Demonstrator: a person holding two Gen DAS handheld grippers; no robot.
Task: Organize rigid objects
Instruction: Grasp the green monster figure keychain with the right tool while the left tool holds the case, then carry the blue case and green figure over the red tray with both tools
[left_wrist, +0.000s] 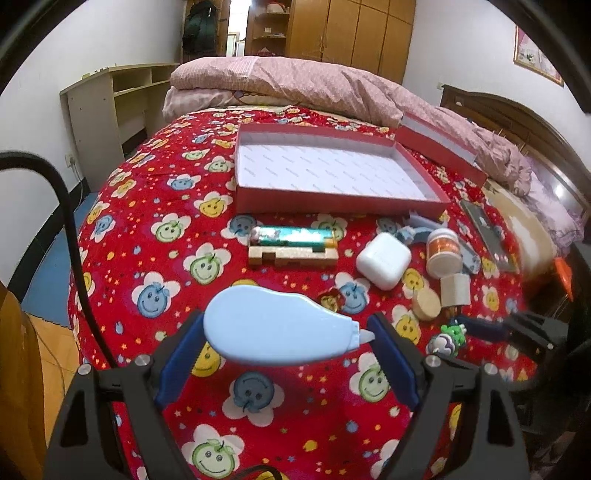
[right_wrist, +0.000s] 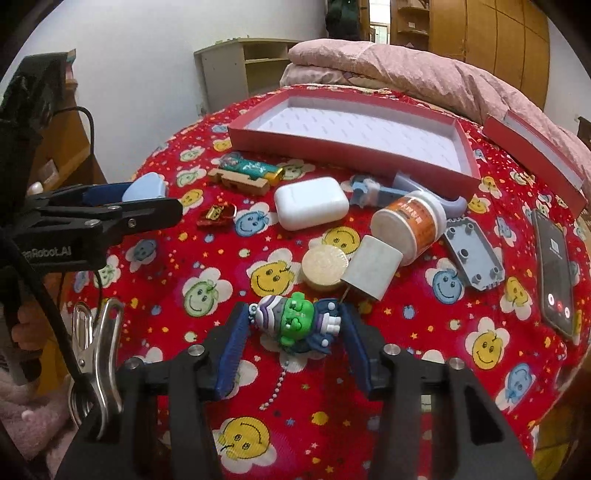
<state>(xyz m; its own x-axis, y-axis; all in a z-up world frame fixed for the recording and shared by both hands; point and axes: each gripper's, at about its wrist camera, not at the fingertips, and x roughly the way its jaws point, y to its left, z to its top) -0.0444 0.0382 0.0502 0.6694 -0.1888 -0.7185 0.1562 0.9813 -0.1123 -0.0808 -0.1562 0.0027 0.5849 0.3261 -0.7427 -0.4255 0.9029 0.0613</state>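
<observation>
My left gripper (left_wrist: 288, 328) is shut on a light blue correction tape dispenser (left_wrist: 273, 326) and holds it above the red smiley bedspread; the gripper also shows at the left of the right wrist view (right_wrist: 147, 206). My right gripper (right_wrist: 295, 321) has its jaws around a green and purple toy keychain (right_wrist: 295, 319) lying on the bedspread, with both pads at its sides. An open red box (left_wrist: 332, 203) with a white inside sits further back, also in the right wrist view (right_wrist: 351, 147).
On the bedspread lie a white earbud case (right_wrist: 312, 203), an orange-labelled jar (right_wrist: 410, 225) on its side, a gold coin (right_wrist: 325, 266), a white block (right_wrist: 373, 273), a grey plate (right_wrist: 472, 254), a phone (right_wrist: 554, 269), a lighter on a wooden piece (left_wrist: 291, 243) and the box lid (left_wrist: 443, 147).
</observation>
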